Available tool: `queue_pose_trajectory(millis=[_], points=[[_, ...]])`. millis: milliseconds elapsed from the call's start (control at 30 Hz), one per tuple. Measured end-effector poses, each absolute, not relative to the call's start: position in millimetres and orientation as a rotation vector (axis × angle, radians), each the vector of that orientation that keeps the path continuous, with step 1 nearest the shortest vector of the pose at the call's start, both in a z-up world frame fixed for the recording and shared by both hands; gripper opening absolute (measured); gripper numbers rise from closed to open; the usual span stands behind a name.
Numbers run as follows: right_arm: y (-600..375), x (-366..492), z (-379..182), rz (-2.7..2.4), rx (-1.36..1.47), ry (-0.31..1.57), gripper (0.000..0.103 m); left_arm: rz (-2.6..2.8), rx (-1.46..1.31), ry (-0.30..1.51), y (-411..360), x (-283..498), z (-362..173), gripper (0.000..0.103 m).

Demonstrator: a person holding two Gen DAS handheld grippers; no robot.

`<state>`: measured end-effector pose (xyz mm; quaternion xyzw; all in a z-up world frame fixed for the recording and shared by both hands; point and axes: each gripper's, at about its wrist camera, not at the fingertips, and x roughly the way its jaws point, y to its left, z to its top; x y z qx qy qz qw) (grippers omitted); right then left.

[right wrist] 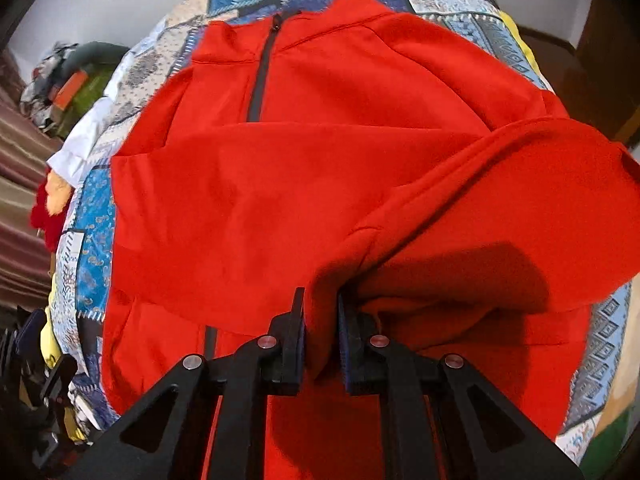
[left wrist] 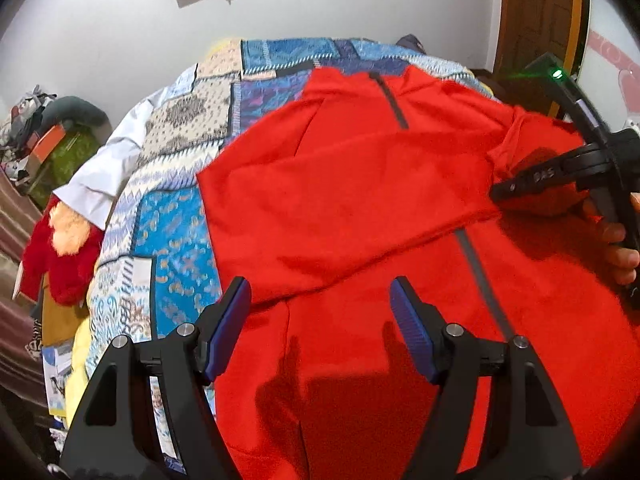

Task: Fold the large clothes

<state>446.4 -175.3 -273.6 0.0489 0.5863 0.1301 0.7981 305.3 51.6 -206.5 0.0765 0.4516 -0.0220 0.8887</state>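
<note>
A large red zip-up jacket [left wrist: 360,184] lies front up on a patchwork bedspread [left wrist: 176,208], its dark zipper [left wrist: 394,104] running down the middle. One sleeve is folded across the chest. My left gripper [left wrist: 320,320] is open and empty, just above the jacket's lower left part. My right gripper [right wrist: 321,320] is shut on the jacket's other red sleeve [right wrist: 460,216] and holds it lifted over the body; it also shows in the left wrist view [left wrist: 520,188] at the right.
The bedspread [right wrist: 92,220] covers a bed. A white cloth [left wrist: 100,176] and a red fluffy item [left wrist: 60,248] lie at its left edge. Clutter [left wrist: 48,136] stands left of the bed. A wooden door [left wrist: 536,16] is at the back right.
</note>
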Motion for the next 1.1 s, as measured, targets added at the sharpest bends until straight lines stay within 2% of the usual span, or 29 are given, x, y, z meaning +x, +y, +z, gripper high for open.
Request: queue_pose_trajectory(millis=[233, 533, 733, 900, 1100], points=[[-177, 418, -260, 0.327, -0.045, 1.281, 0.01, -0.075, 0.11, 0.955, 43, 306, -206, 0.071], [-237, 393, -265, 0.454, 0.239, 1.298, 0.01, -0.189, 0.107, 0.939, -7, 351, -174, 0.071], [-304, 380, -230, 0.402, 0.343, 1.176, 0.01, -0.311, 0.085, 0.964, -62, 394, -165, 0.071], [-360, 374, -204, 0.185, 0.222, 1.07, 0.01, -0.4, 0.144, 0.996, -129, 438, -175, 0.071], [-405, 371, -215, 0.068, 0.209, 1.075, 0.01, -0.468, 0.184, 1.118, -188, 492, -217, 0.069]])
